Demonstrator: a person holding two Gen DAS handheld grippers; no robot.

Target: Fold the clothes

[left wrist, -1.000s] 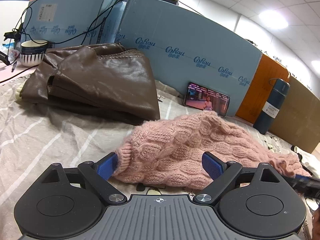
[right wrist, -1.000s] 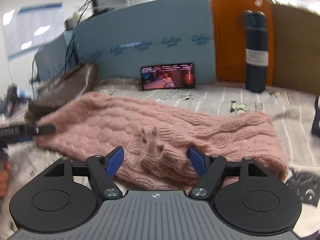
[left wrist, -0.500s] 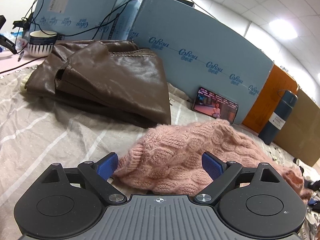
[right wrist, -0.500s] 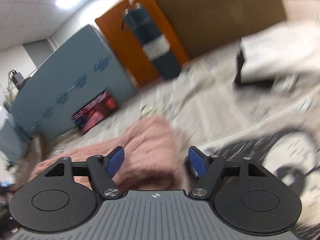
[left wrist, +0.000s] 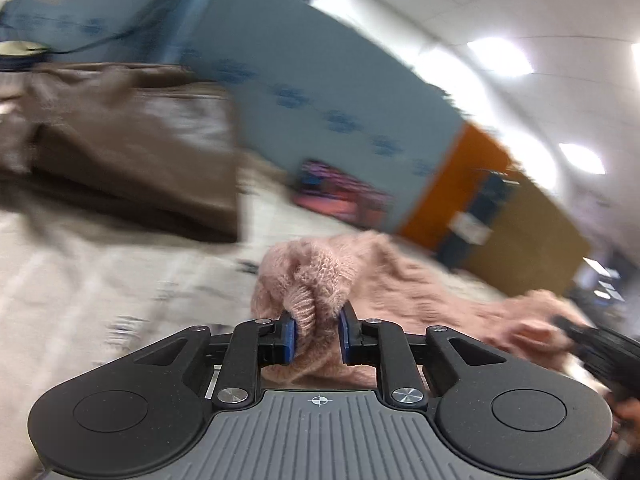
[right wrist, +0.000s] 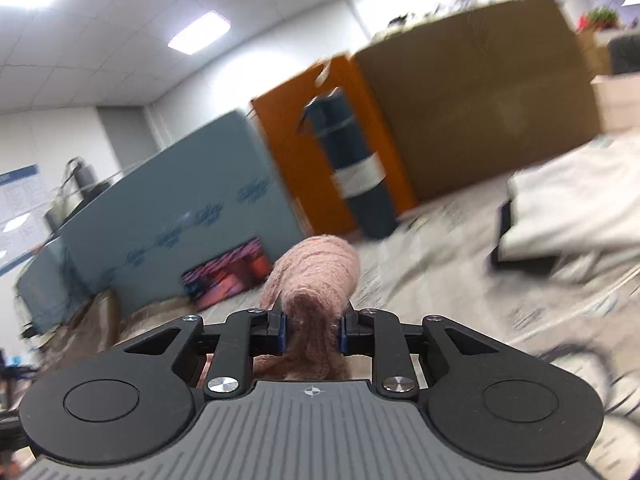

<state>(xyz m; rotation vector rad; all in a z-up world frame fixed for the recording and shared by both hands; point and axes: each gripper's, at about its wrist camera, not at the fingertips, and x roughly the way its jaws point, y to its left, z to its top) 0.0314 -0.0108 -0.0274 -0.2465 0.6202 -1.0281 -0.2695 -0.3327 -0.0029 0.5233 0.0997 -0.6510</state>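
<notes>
A pink cable-knit sweater [left wrist: 380, 276] lies bunched on the striped bed sheet [left wrist: 100, 280]. My left gripper [left wrist: 316, 334] is shut on a ribbed edge of the sweater at its left end. My right gripper [right wrist: 312, 330] is shut on the sweater's other end [right wrist: 316, 276], which bulges up between the blue pads. The right gripper also shows at the right edge of the left wrist view [left wrist: 600, 344]. Both views are motion-blurred.
A folded brown leather jacket [left wrist: 132, 148] lies at the left back. A phone [right wrist: 228, 276] leans on the blue foam board [left wrist: 320, 92]. A dark blue flask [right wrist: 352, 168] stands by the orange panel. Folded white cloth [right wrist: 572, 204] lies at the right.
Both grippers were open around the sweater and have now closed on it. Both views have tilted and blurred, and the right gripper has swung toward the sweater's right end.
</notes>
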